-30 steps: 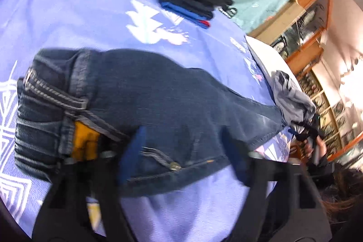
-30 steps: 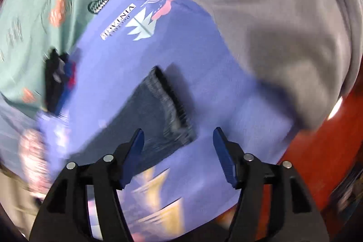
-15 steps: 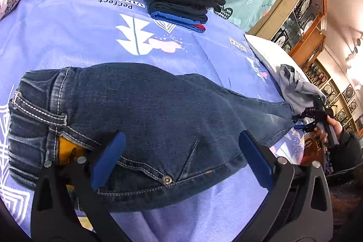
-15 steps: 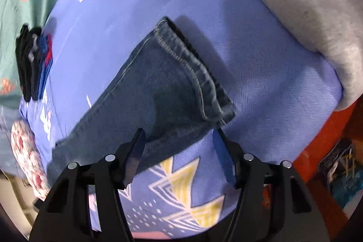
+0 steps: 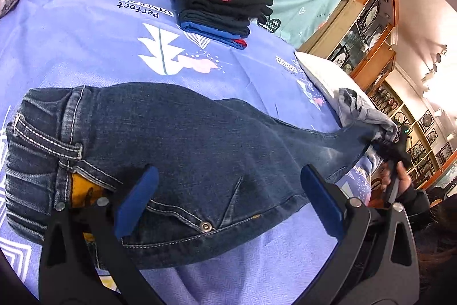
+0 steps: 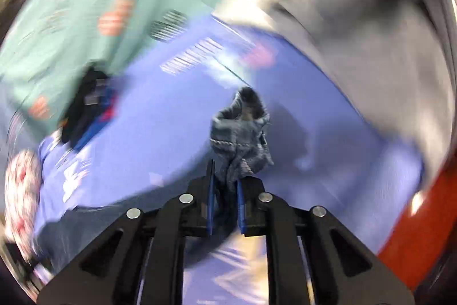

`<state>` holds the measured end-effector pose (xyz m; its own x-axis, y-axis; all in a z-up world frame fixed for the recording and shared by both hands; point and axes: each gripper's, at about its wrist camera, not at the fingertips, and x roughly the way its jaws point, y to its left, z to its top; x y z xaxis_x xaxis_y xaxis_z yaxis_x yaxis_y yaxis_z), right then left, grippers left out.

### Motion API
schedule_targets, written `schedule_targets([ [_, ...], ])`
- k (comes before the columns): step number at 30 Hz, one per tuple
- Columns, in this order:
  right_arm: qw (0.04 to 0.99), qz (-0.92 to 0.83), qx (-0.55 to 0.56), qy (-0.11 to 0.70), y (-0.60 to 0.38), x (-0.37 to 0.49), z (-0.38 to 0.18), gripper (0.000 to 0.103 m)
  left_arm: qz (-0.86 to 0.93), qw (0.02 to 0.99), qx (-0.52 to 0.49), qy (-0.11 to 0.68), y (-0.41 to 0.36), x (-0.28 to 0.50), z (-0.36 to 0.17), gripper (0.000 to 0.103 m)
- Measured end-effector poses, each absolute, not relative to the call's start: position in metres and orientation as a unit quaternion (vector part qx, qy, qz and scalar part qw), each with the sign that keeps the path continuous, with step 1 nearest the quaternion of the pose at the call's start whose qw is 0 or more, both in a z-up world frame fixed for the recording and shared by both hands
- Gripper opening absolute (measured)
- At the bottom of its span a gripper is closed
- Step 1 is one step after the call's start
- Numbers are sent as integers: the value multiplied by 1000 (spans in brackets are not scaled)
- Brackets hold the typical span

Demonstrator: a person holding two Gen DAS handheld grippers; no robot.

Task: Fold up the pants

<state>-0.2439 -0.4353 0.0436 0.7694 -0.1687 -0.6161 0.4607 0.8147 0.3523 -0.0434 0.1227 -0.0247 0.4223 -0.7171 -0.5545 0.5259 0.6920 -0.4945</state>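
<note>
Jeans (image 5: 182, 150) on purple bedsheet (image 5: 85, 47); wooden display cabinets (image 5: 368, 27) behind.

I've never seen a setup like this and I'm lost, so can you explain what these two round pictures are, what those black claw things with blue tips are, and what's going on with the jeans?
No robot here: a person holds a two-fingered claw in each hand, and each claw carries a fisheye camera looking along its fingers. That explains the round, bent pictures.

The left view shows the left claw wide open above a pair of dark jeans lying on a purple bedsheet. Farther back sits a stack of folded clothes. At the far right, the person's other hand works the second claw.

The right view is blurred by motion. The right claw is shut on the jeans' leg hem, bunched between its fingers. Gray fabric lies beside it.
</note>
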Motion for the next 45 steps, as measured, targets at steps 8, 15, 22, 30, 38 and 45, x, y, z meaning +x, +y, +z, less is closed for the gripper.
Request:
schedule_targets([
  [8, 938, 83, -73, 328, -196, -164, 65, 12, -374, 836, -134, 380, 126, -45, -24, 101],
  [15, 880, 102, -229, 404, -124, -155, -25, 12, -373, 838, -138, 374, 128, -46, -23, 101],
  [22, 924, 132, -150, 326, -139, -163, 40, 10, -376, 836, -145, 373, 130, -44, -24, 101],
  [30, 865, 180, -127, 450, -116, -138, -23, 12, -376, 836, -144, 374, 129, -44, -24, 101],
  [38, 871, 238, -36, 428, -148, -157, 17, 34, -377, 835, -145, 374, 130, -45, -24, 101],
  [45, 872, 247, -32, 420, -155, -148, 44, 34, -375, 836, -142, 375, 128, -45, -23, 101],
])
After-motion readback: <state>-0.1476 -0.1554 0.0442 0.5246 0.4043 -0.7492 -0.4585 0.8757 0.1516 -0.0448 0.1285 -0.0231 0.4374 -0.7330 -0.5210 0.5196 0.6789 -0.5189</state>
